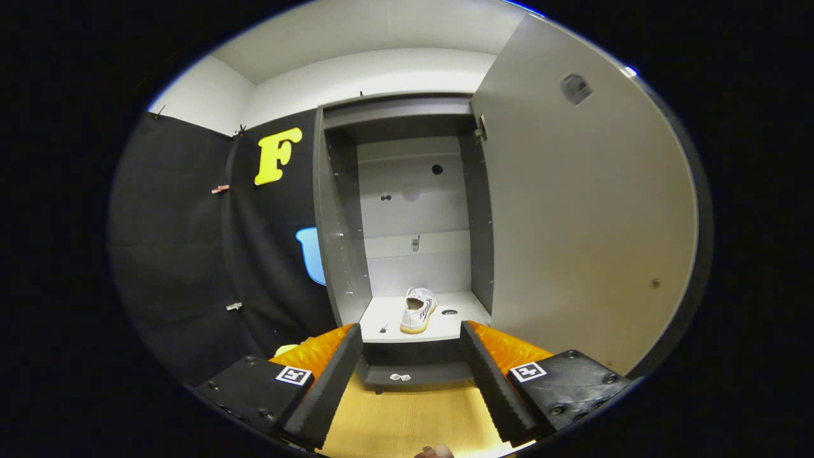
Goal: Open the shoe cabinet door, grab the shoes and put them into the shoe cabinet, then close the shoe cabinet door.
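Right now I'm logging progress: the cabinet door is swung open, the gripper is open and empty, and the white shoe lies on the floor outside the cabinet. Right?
Not quite: the gripper view shows the white shoe standing on the cabinet's bottom shelf, inside, beyond the fingers. The cabinet door is open, and the gripper is open and empty.

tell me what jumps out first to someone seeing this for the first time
The tall grey cabinet straight ahead stands out, its door swung wide open to the right. One white shoe sits on the cabinet's bottom shelf, heel toward the camera, beyond the fingers. The gripper is open and holds nothing, its fingers spread over the wooden floor in front of the cabinet.
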Demonstrator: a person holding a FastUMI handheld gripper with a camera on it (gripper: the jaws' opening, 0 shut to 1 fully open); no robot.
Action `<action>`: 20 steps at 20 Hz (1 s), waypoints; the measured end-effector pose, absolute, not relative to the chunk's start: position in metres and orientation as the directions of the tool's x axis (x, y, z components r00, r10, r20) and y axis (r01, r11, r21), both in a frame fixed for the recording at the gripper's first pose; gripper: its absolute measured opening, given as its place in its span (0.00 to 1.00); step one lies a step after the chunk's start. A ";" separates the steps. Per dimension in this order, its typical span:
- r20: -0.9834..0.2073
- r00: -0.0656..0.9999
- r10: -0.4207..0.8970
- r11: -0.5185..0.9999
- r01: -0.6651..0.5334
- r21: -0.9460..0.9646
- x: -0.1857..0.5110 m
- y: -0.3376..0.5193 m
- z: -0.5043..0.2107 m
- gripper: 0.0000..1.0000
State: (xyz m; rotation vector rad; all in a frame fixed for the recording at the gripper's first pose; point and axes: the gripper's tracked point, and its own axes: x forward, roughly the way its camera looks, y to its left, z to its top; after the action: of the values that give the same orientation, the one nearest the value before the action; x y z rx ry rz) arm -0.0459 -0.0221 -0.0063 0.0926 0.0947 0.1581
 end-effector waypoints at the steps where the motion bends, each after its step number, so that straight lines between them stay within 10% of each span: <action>1: -0.075 0.983 0.170 0.982 -0.163 0.092 -0.062 -0.032 0.000 0.97; 20: -0.016 0.994 0.108 0.992 -0.107 0.065 -0.087 -0.268 0.013 0.97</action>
State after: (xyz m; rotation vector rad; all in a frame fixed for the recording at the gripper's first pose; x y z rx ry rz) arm -0.0873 -0.2681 0.0129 0.0640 0.0193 0.1082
